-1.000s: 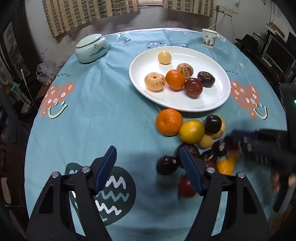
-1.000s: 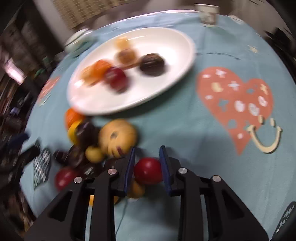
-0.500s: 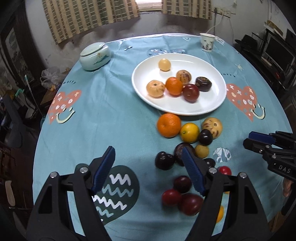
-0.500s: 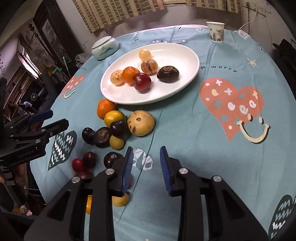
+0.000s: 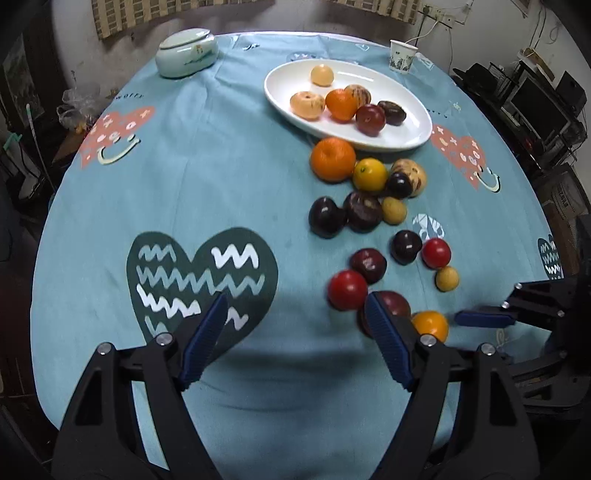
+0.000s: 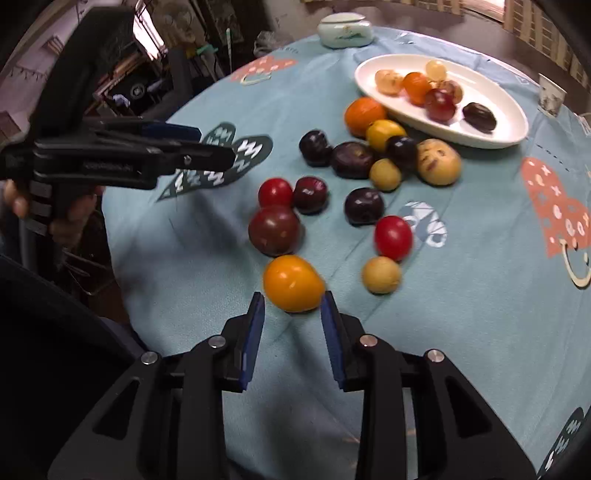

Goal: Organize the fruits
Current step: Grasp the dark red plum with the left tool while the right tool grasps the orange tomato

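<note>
Several loose fruits lie on the blue cloth in front of a white oval plate (image 5: 406, 144) (image 6: 509, 142) that holds several more. My left gripper (image 5: 295, 321) (image 6: 214, 144) hovers over bare cloth left of the pile, jaws opening, nothing between them. A red tomato (image 5: 347, 290) and a dark plum (image 5: 397, 299) sit by its right finger. My right gripper (image 6: 291, 306) (image 5: 484, 317) stands narrowly open, jaws opening. An orange-yellow fruit (image 6: 293, 282) (image 5: 430, 325) lies just ahead of its tips, untouched by the pads. A red fruit (image 6: 393, 236) rests further right.
A lidded pale ceramic bowl (image 5: 186, 53) (image 6: 345, 29) and a paper cup (image 5: 402, 55) (image 6: 550, 94) stand at the far side. The round table's near edge runs just below both grippers. A person's hand (image 6: 74, 214) holds the left gripper.
A second ago my right gripper held a red fruit; that fruit now lies on the cloth. The right gripper has swung over to the orange-yellow fruit. My left gripper drew back and widened.
</note>
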